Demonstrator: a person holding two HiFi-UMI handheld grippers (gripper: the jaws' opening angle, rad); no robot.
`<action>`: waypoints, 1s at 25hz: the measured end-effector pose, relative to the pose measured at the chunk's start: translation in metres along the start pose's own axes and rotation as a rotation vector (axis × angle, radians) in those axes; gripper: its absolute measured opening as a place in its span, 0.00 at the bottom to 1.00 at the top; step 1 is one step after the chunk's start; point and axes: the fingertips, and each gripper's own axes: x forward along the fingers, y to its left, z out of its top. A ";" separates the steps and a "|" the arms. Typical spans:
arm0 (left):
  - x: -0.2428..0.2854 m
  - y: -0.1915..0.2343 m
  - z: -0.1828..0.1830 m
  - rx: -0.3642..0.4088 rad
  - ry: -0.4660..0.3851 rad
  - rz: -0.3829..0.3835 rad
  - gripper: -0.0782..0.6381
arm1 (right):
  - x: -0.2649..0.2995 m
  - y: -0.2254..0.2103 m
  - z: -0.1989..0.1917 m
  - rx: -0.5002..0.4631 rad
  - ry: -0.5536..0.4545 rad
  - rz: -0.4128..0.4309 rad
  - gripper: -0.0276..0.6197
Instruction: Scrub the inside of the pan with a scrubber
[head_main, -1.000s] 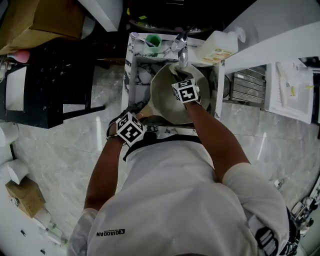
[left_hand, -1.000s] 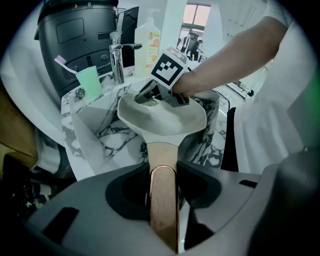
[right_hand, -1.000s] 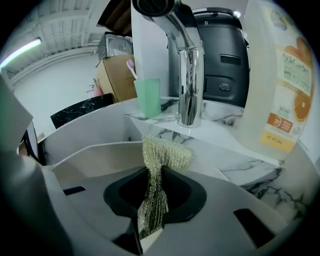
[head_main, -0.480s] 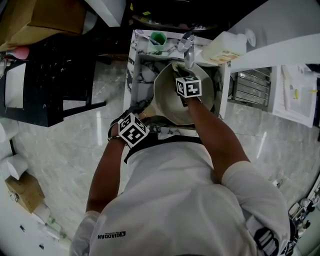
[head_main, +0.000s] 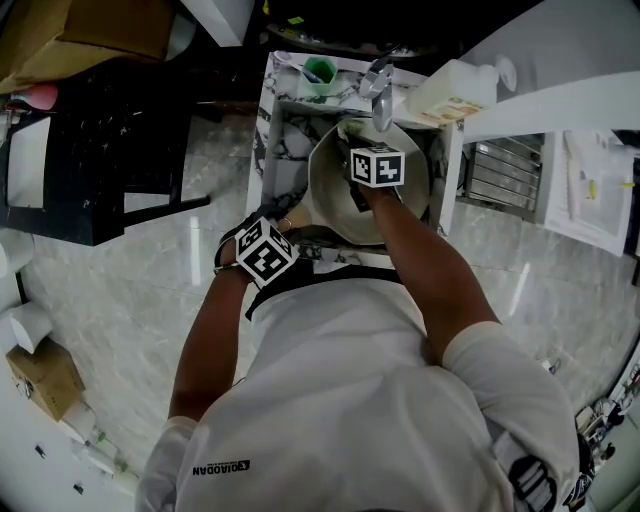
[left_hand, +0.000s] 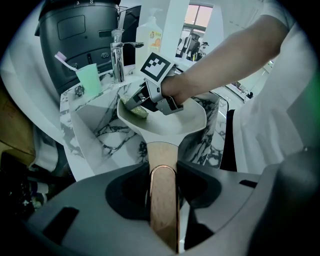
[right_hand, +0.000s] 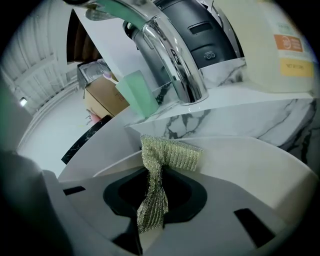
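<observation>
Marble sink (left_hand: 87, 122), below a chrome faucet (right_hand: 175, 60): the pan (left_hand: 177, 127) lies in the basin, its wooden handle (left_hand: 161, 160) clamped between the left gripper's (left_hand: 163, 200) jaws. The right gripper (right_hand: 152, 212) pinches a scrubber (right_hand: 172, 152), pressed against the pan's inner wall near the rim.

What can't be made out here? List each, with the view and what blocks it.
- Floor of the pan, head view: the right gripper and forearm cover much of it.
- Where the scrubber meets the pan, right gripper view: the scrubber itself hides it.
- Print on the bottle, right gripper view: blurred, cut by the edge.
</observation>
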 end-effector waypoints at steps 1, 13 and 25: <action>0.000 0.000 0.000 0.001 0.000 0.000 0.36 | 0.000 0.002 0.000 0.002 0.001 0.005 0.19; 0.000 -0.001 0.000 0.010 -0.006 0.006 0.36 | -0.006 0.032 -0.010 0.121 0.039 0.122 0.19; 0.000 -0.001 0.001 0.016 -0.011 0.010 0.36 | -0.016 0.069 -0.022 0.248 0.082 0.220 0.19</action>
